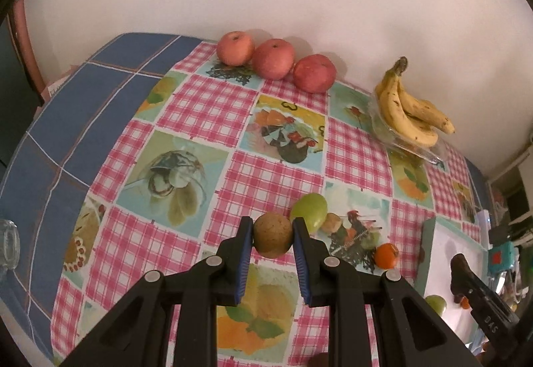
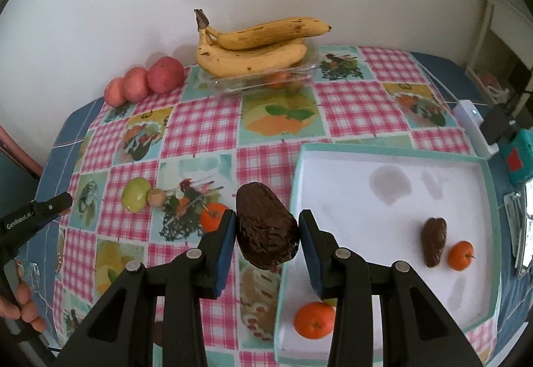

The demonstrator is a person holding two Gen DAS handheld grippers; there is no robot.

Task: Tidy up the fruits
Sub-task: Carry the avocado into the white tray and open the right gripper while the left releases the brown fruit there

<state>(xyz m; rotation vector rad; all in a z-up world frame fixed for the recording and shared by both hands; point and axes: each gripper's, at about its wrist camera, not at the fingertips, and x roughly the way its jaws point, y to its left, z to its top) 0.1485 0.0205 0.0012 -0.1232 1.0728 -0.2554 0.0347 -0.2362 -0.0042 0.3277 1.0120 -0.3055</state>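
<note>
While clamped, brown round fruit between left tongs, above tablecloth

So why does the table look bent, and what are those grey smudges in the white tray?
Right wrist view: the fisheye lens bows the table; the smudges in the tray are soft shadows. Left wrist view: same bending, dark lens corners, apples shadowing the wall.

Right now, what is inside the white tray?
In the white tray lie a dark avocado, two tangerines and a green fruit, mostly hidden behind the right hand-held gripper.
</note>
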